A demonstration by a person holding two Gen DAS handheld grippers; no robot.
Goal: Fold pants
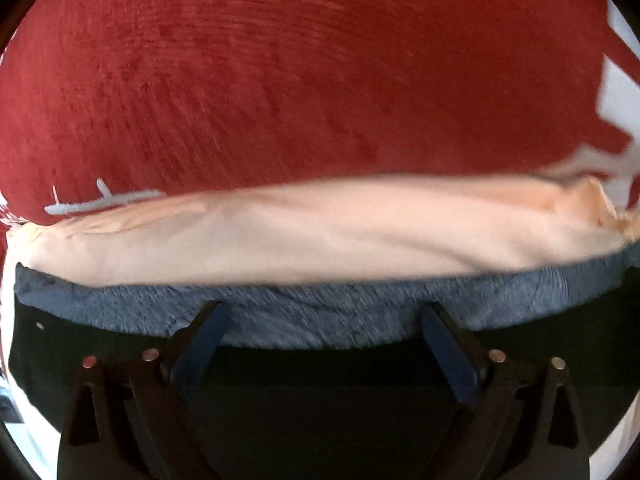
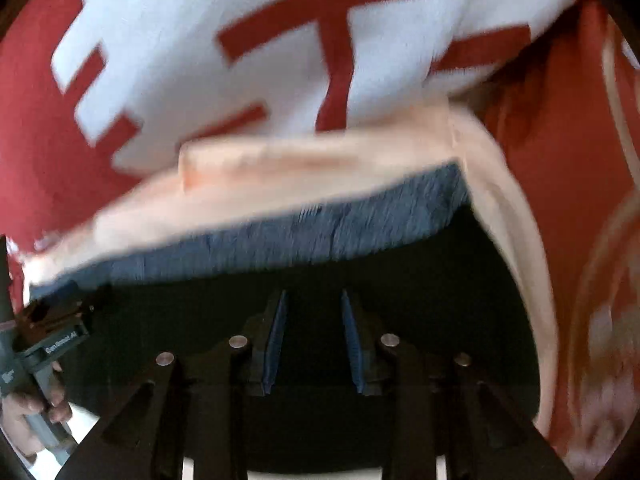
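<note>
Two grippers, both empty. Left gripper (image 1: 320,316) is held spread wide, right gripper (image 2: 314,304) partly parted, presumably for regrasping. Peach pants (image 1: 320,232) are laid folded across blue padding (image 1: 320,312) on red-and-white blanket (image 1: 280,80).

We look out from both grippers, each camera set behind its own two fingers and facing forward along them, low and very close to the cloth. Our left wrist view sits just behind the left gripper (image 1: 320,344), its fingers wide at the near edge, facing far across the peach pants (image 1: 320,232) to the red blanket (image 1: 300,80). Our right wrist view sits behind the right gripper (image 2: 314,340), tilted and blurred. Both views share the pants, a blue fleecy layer (image 1: 304,312) nearer than them, and the blanket; the right view also catches the left gripper at its near left.
</note>
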